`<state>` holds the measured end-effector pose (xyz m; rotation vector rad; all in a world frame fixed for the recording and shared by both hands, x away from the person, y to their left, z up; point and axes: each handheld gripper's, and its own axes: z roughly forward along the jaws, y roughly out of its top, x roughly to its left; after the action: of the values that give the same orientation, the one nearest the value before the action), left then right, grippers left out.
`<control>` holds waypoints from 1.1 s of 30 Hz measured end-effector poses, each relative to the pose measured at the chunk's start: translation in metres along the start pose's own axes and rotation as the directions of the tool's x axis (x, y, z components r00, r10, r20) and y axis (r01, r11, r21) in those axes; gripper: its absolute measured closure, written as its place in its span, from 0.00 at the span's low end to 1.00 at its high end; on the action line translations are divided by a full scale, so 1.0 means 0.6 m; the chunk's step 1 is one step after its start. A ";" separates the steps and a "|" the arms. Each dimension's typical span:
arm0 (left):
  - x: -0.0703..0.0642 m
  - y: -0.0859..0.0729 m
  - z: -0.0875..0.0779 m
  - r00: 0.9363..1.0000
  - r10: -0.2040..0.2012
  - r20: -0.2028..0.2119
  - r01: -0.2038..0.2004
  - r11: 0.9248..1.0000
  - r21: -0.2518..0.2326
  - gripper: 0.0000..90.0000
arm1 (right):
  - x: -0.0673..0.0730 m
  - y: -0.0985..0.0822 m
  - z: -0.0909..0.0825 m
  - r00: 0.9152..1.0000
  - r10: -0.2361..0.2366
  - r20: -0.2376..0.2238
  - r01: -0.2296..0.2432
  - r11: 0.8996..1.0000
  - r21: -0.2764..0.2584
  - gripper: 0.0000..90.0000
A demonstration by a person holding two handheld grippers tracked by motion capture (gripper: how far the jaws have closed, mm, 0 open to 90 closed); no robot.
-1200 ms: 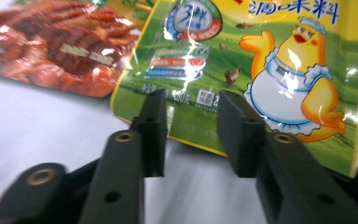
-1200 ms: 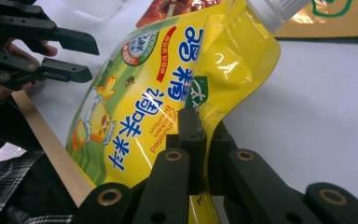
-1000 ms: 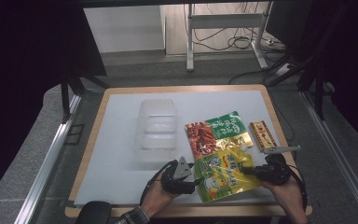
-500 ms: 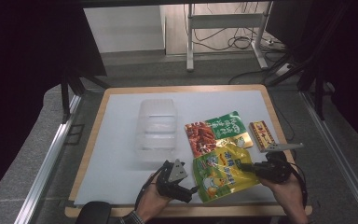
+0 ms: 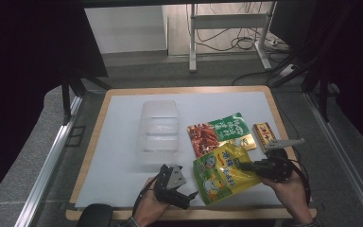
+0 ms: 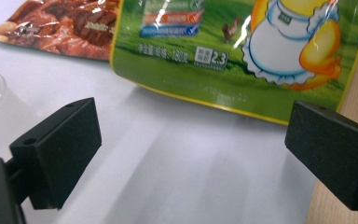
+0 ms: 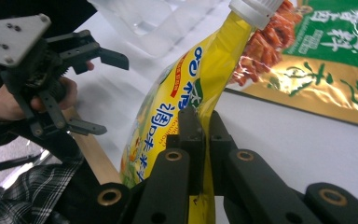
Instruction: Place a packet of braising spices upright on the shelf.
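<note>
A yellow-green spouted pouch [image 5: 221,171] with a white cap [image 7: 255,9] lies near the front edge of the white mat [image 5: 118,156], its right side raised. My right gripper [image 5: 244,165] is shut on the pouch's [image 7: 168,116] right edge, and the jaws pinch the film [image 7: 200,133]. My left gripper [image 5: 189,195] sits just left of the pouch. Its jaws have just been opening and now stand wide apart [image 6: 191,135] with nothing between them. The pouch's [image 6: 242,51] lower edge lies a little beyond its black pads [image 6: 60,149].
A clear plastic container [image 5: 159,127] stands mid-mat. A red and green snack bag [image 5: 217,132] and a small box [image 5: 263,135] lie behind the pouch. The table's wooden rim [image 5: 123,215] runs along the front, close to both hands.
The left gripper's jaws have opened and come off the pouch's left edge. The right gripper has risen a little, lifting the pouch's right side.
</note>
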<state>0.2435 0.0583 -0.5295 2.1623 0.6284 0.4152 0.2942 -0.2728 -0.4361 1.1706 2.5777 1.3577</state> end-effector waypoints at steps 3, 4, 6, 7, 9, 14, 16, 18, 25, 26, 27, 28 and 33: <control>-0.003 -0.001 -0.004 1.000 -0.002 0.006 0.002 1.000 -0.014 0.02 | 0.006 0.009 0.000 1.000 -0.015 -0.011 0.015 1.000 0.003 0.98; -0.004 -0.001 -0.007 1.000 -0.003 0.003 0.003 1.000 -0.018 0.02 | 0.009 0.012 0.000 1.000 -0.019 -0.014 0.019 1.000 0.006 0.99; -0.005 -0.003 -0.011 1.000 -0.007 -0.003 0.007 1.000 -0.028 0.01 | 0.014 0.019 0.000 0.999 -0.028 -0.024 0.028 1.000 0.005 0.99; -0.004 -0.003 -0.014 1.000 -0.009 -0.004 0.009 1.000 -0.029 0.01 | 0.015 0.022 -0.001 0.999 -0.032 -0.026 0.032 0.999 0.005 0.99; -0.003 -0.006 -0.018 1.000 -0.025 -0.002 0.025 0.999 -0.036 0.01 | 0.022 0.032 -0.003 0.999 -0.043 -0.033 0.043 0.999 0.002 0.99; -0.001 -0.008 -0.028 0.999 -0.042 -0.004 0.041 0.997 -0.059 0.01 | 0.035 0.051 -0.008 0.997 -0.076 -0.024 0.076 0.997 0.004 0.99; 0.000 -0.009 -0.032 0.999 -0.043 -0.001 0.042 0.997 -0.069 0.01 | 0.039 0.059 -0.011 0.996 -0.089 -0.016 0.090 0.996 0.007 0.99; 0.002 -0.009 -0.035 0.999 -0.049 0.000 0.049 0.997 -0.065 0.01 | 0.042 0.068 -0.014 0.995 -0.102 -0.025 0.102 0.995 0.005 0.99; 0.004 -0.012 -0.044 0.998 -0.055 -0.016 0.054 0.996 -0.066 0.01 | 0.052 0.097 -0.026 0.987 -0.162 0.004 0.162 0.987 -0.010 0.99; 0.005 -0.013 -0.046 0.998 -0.054 -0.022 0.053 0.996 -0.066 0.01 | 0.053 0.100 -0.027 0.985 -0.169 0.018 0.169 0.986 -0.008 0.99; 0.005 -0.014 -0.048 0.998 -0.056 -0.027 0.054 0.996 -0.066 0.01 | 0.053 0.104 -0.029 0.984 -0.175 0.027 0.176 0.984 -0.009 0.99; 0.005 -0.014 -0.049 0.998 -0.058 -0.032 0.056 0.996 -0.068 0.01 | 0.053 0.108 -0.030 0.984 -0.178 0.032 0.178 0.984 -0.012 0.99; 0.006 -0.018 -0.051 0.998 -0.049 -0.050 0.046 0.997 -0.054 0.01 | 0.048 0.126 -0.036 0.979 -0.194 0.055 0.195 0.981 -0.020 0.99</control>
<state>0.2280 0.0853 -0.5192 2.0883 0.6891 0.4583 0.3126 -0.2439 -0.3595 0.9085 2.5510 1.2967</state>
